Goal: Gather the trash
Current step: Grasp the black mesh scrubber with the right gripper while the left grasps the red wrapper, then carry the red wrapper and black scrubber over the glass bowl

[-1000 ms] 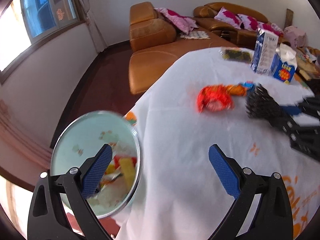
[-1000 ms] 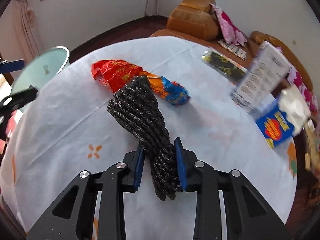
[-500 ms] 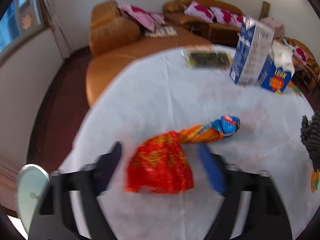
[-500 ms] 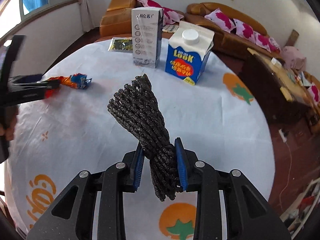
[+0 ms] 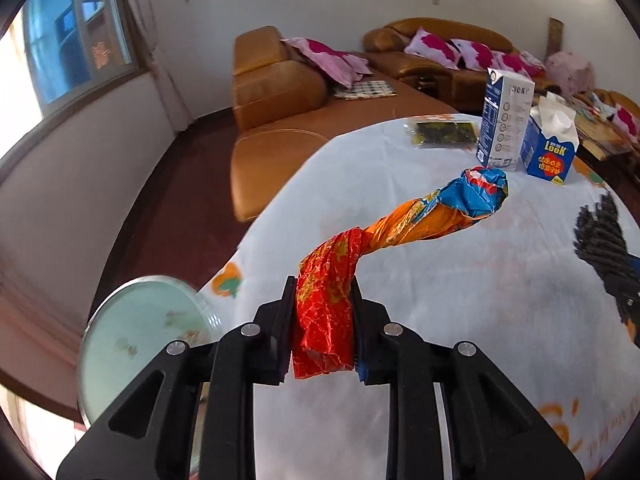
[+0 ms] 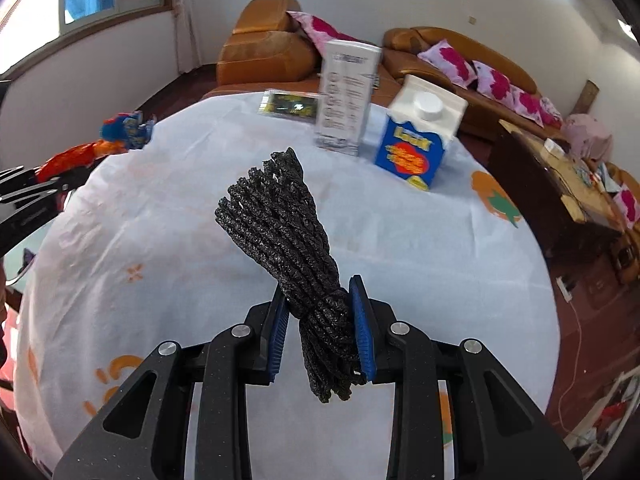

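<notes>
My left gripper point(image 5: 323, 320) is shut on a twisted red, orange and blue wrapper point(image 5: 384, 236) and holds it above the white tablecloth point(image 5: 440, 340); the wrapper also shows at the left of the right wrist view point(image 6: 100, 148). My right gripper point(image 6: 321, 328) is shut on a bundle of black foam netting point(image 6: 280, 224), lifted over the table; the bundle also shows at the right edge of the left wrist view point(image 5: 600, 236). A round trash bin with a pale green lid point(image 5: 140, 332) stands on the floor left of the table.
On the far side of the table stand a white-blue carton point(image 5: 502, 116), a blue LOOK carton point(image 6: 416, 140) and a flat dark packet point(image 5: 440, 133). Brown sofas point(image 5: 280, 92) with pink cushions lie beyond. A wooden side table point(image 6: 560, 168) is at the right.
My left gripper moved from beside the bin to the red wrapper, shut on it and lifted it off the table. My right gripper swung right, still holding the black netting.
</notes>
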Action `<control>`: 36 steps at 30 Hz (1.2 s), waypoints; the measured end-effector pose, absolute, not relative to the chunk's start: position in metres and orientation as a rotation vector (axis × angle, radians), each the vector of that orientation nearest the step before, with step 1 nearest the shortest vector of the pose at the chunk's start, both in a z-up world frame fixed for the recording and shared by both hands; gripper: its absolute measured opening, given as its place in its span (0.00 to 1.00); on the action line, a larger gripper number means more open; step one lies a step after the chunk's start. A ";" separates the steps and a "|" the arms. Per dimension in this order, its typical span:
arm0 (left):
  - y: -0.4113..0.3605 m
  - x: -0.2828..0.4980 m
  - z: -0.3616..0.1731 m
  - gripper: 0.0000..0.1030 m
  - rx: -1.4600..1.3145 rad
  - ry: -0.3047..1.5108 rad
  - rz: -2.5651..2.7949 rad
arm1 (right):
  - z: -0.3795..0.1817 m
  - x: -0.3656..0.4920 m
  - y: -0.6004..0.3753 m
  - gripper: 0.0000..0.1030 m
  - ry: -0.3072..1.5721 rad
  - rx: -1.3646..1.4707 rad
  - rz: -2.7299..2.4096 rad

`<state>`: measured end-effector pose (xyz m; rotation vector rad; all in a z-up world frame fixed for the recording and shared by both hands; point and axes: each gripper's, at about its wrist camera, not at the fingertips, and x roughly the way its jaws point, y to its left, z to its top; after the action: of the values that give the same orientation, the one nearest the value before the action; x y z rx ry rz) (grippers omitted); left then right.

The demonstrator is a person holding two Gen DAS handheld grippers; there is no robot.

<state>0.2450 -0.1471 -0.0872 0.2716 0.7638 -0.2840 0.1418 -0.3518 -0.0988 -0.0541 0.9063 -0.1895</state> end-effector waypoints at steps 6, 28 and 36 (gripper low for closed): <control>-0.108 0.215 -0.090 0.24 0.245 0.786 -0.253 | -0.096 0.140 -0.317 0.30 0.902 -0.079 -0.133; -0.044 0.171 -0.092 0.24 0.140 0.803 -0.164 | -0.096 0.138 -0.233 0.30 0.889 -0.067 -0.026; -0.028 0.166 -0.097 0.25 0.114 0.818 -0.141 | -0.096 0.137 -0.211 0.30 0.885 -0.077 -0.002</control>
<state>0.1663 -0.0276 -0.0972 0.1137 0.8175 -0.1409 0.1371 -0.2109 -0.0958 -0.0768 0.8849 -0.0021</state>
